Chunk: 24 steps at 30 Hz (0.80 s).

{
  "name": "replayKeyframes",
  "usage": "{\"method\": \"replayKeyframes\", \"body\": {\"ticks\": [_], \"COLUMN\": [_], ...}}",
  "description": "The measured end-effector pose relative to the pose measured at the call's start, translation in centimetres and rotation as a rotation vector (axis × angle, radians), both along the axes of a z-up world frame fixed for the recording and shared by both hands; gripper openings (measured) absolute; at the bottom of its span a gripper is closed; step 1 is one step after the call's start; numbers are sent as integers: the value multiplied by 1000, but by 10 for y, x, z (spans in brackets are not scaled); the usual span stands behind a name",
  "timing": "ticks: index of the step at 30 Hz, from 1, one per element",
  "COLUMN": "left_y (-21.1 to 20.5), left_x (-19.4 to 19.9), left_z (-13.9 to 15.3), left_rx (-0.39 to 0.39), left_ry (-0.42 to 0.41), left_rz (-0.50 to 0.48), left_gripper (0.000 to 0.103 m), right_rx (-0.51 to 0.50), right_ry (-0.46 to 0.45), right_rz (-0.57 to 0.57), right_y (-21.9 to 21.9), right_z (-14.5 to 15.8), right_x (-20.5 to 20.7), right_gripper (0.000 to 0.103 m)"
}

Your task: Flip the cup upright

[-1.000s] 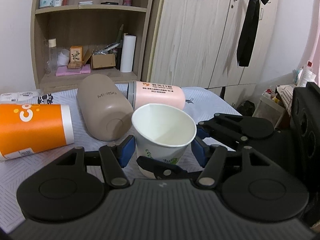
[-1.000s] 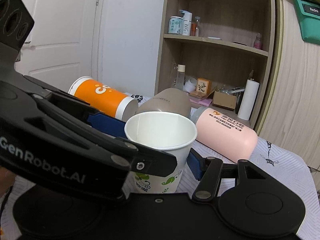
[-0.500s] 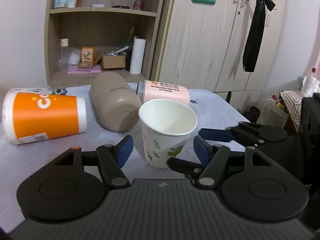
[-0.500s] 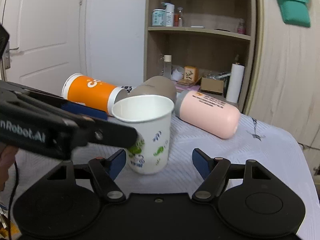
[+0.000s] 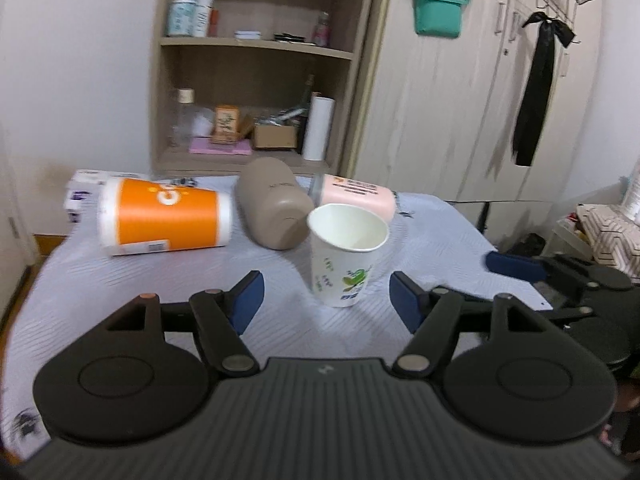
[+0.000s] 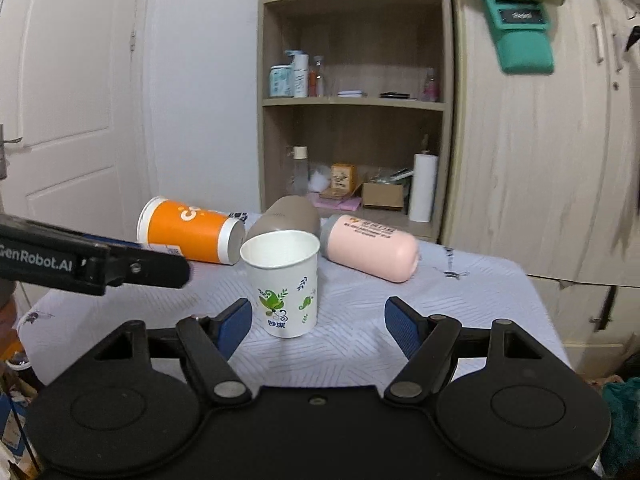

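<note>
A white paper cup with green leaf prints [image 5: 346, 256] stands upright, mouth up, on the pale striped tablecloth [image 5: 280, 320]; it also shows in the right wrist view [image 6: 285, 285]. My left gripper [image 5: 326, 300] is open, its blue pads wide apart, a little short of the cup and not touching it. My right gripper [image 6: 318, 324] is open too, just in front of the cup and clear of it. The left gripper crosses the right wrist view at the left [image 6: 96, 266].
Behind the cup lie an orange paper cup [image 5: 164, 216], a taupe bottle [image 5: 274, 202] and a pink bottle [image 5: 354, 196], all on their sides. A wooden shelf unit [image 5: 252, 92] and wardrobe doors [image 5: 480, 100] stand behind the table. The table's right edge drops off [image 6: 536, 304].
Both grippers have drawn back from the cup and risen; a second ago their open fingers flanked it closely. The cup stays standing upright on the table.
</note>
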<state>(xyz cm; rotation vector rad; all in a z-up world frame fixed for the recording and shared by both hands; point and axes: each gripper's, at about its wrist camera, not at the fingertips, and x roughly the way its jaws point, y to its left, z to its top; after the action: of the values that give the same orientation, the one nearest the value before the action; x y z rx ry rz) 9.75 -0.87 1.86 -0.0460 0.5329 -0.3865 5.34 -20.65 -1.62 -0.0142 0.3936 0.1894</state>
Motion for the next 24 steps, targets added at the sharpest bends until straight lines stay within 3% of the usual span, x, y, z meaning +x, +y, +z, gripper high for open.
{"method": "replayKeyframes", "body": {"ticks": [6,20,24], "left_y": [12,40,43], "left_x": [-31,-74,-78], "left_z": [7,6,7], "left_rx": [21,9,10], "left_ry": [-5,-26,-28], "left_rz": [45,140,154], "left_gripper": [69,78,83], "right_rx": [61,46,51], "right_ry": [4,-48,-46], "right_rz": [-65,-133,-136], "right_y": [-6,5,6], "right_z": [10,27,27], "right_x": [-27,-71,-74], "right_gripper": [78,80,92]}}
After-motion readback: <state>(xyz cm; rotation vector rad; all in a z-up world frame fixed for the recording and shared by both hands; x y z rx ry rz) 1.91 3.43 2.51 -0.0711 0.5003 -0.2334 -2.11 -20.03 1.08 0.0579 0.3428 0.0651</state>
